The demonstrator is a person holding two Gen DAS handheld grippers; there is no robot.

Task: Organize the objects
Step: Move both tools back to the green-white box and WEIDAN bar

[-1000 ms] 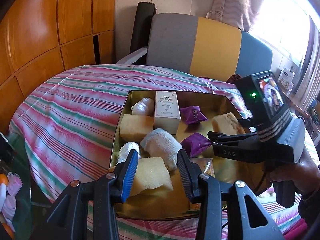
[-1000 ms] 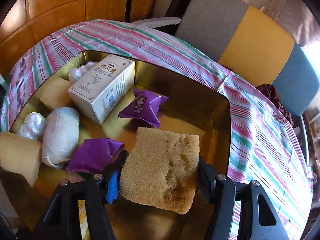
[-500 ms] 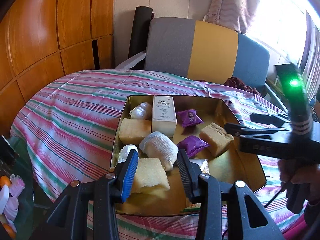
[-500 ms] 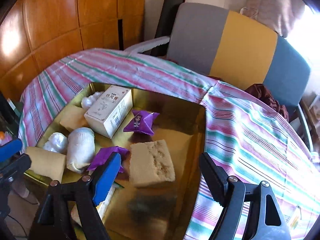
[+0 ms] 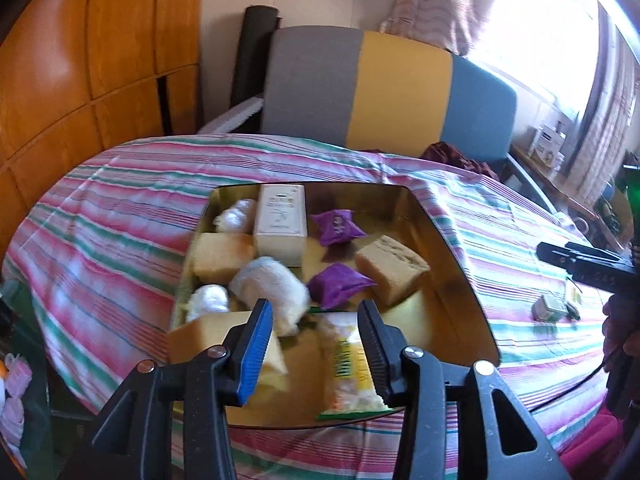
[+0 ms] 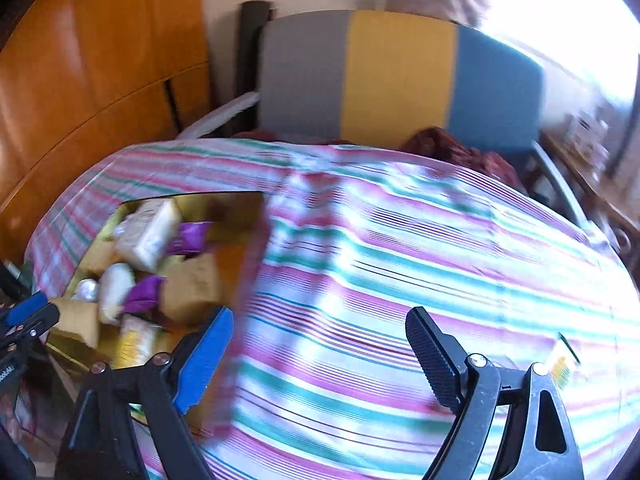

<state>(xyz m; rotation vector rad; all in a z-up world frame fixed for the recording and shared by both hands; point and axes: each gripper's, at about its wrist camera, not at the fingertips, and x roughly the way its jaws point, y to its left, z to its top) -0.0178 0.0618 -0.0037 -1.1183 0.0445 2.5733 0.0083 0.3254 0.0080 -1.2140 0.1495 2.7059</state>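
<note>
A gold tray [image 5: 440,320] on the striped tablecloth [image 5: 120,240] holds a white box [image 5: 280,224], two purple sachets [image 5: 338,228], a tan sponge [image 5: 390,268], a yellow sponge [image 5: 220,256], a white towel roll [image 5: 272,288] and a snack packet [image 5: 348,364]. My left gripper [image 5: 314,344] hovers over the tray's near end, jaws opening. A pale sponge [image 5: 200,336] lies beside its blue finger and the packet shows between the fingers, unpressed. My right gripper [image 6: 320,356] is opening wide over bare cloth right of the tray [image 6: 224,200], nothing between its fingers.
A small box [image 5: 550,308] and a small packet [image 6: 560,360] lie on the cloth right of the tray. A grey, yellow and blue chair [image 5: 400,92] stands behind the table. Wooden panels [image 5: 80,60] line the left wall. The right view is blurred.
My right gripper let go of the tan sponge in the tray, opened wide and swung up and right over the cloth. My left gripper widened; the pale sponge now lies outside its blue finger.
</note>
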